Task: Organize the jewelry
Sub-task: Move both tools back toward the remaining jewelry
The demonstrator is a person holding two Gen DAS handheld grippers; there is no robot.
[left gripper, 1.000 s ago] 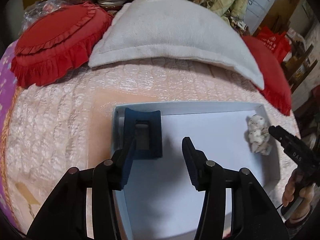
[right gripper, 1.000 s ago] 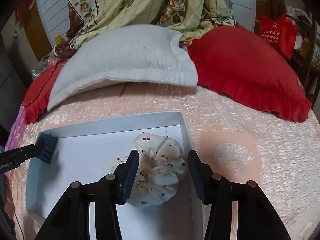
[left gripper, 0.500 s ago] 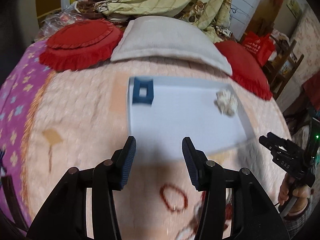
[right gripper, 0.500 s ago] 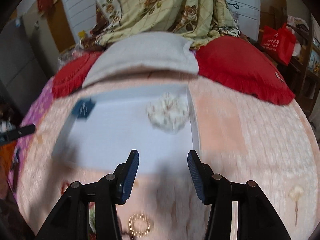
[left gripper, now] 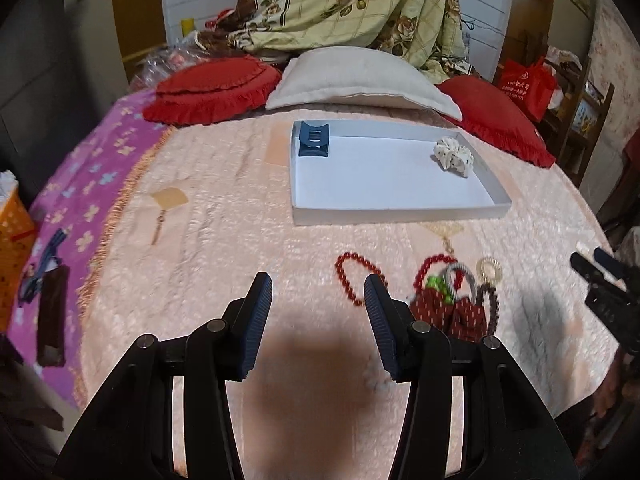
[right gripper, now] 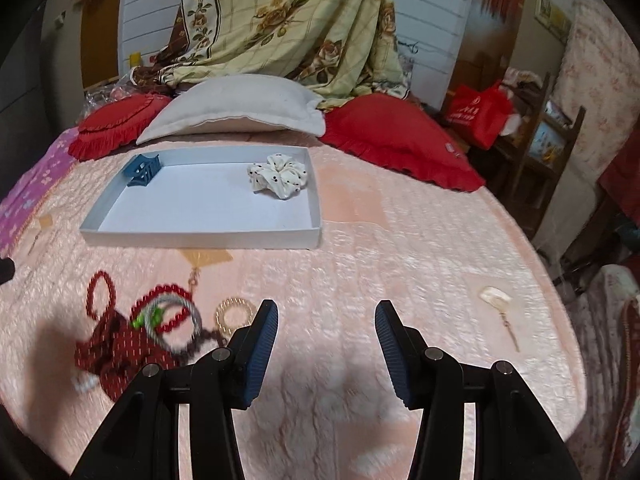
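A wide pink quilted bedspread (left gripper: 224,208) fills both views, and everything sits on it. Along its far edge lie a grey-white pillow (left gripper: 360,78) flanked by two red frilled cushions (left gripper: 212,88), with a floral yellow sheet (right gripper: 296,20) heaped behind them. In the far middle of the bedspread rests the shallow white tray (left gripper: 400,214), its near wall facing us. Inside, the blue hair claw clip (left gripper: 314,145) sits in the tray's far left corner, up against the far wall. The white spotted scrunchie (right gripper: 280,176) lies in the far right corner, close to the right wall. The rest of the tray floor is bare white.

Nearer us, between the tray's near wall and the bedspread's near edge, a little heap of pieces waits. There is a dark red dotted scrunchie (right gripper: 116,350), a red bead bracelet (left gripper: 356,280) just to its left, a grey cord ring (right gripper: 172,316) lying over another red bead loop, and a pale gold coil ring (right gripper: 236,316) on the heap's right side. It is blurred, so finer detail is lost.

The left gripper (left gripper: 318,308) hangs above the near bedspread, jaws parted at a middling gap, nothing between them. The right gripper (right gripper: 326,334) does likewise, just right of the heap, jaws apart and empty.
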